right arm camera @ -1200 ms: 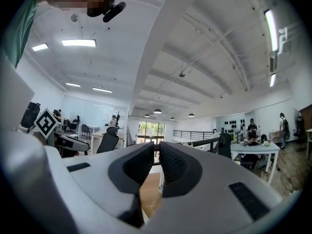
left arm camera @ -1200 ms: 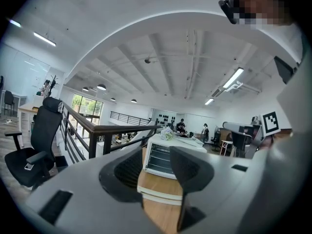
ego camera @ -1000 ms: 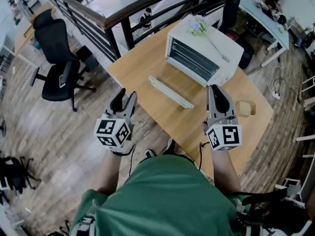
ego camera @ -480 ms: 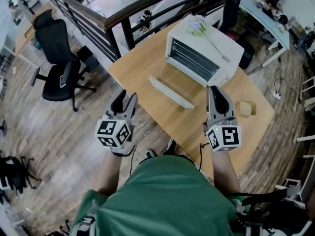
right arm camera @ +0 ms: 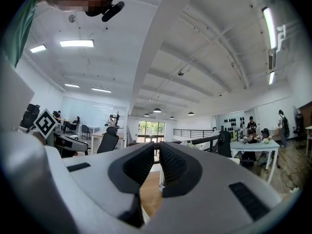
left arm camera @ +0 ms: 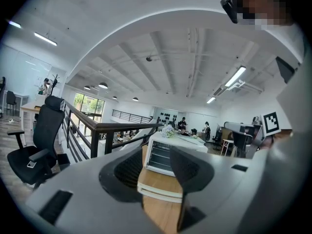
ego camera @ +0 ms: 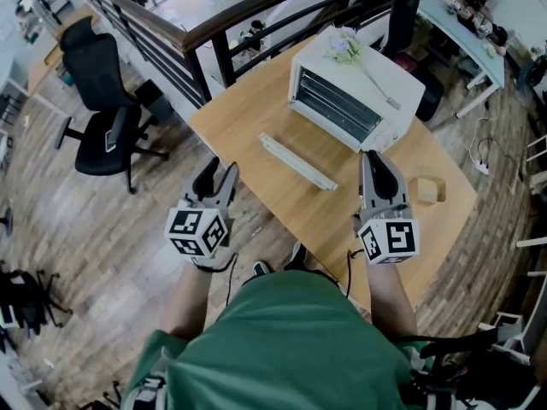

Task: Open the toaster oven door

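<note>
A white toaster oven (ego camera: 386, 86) stands at the far side of the wooden table (ego camera: 248, 109). Its door (ego camera: 297, 161) lies swung down flat toward me, leaving the rack inside exposed. In the left gripper view the oven (left arm camera: 165, 156) shows between the jaws, with the door's white front edge (left arm camera: 161, 191) below it. My left gripper (ego camera: 215, 172) hovers off the table's left edge, open and empty. Over the table's near right part, just short of the oven's right corner, my right gripper (ego camera: 376, 157) is shut with nothing in it. The right gripper view has its pads (right arm camera: 171, 165) almost meeting.
A small bunch of flowers (ego camera: 344, 45) lies on top of the oven. A beige square block (ego camera: 426, 188) sits on the table right of my right gripper. A black office chair (ego camera: 102, 126) stands to the left, a dark railing (ego camera: 197, 37) runs behind the table.
</note>
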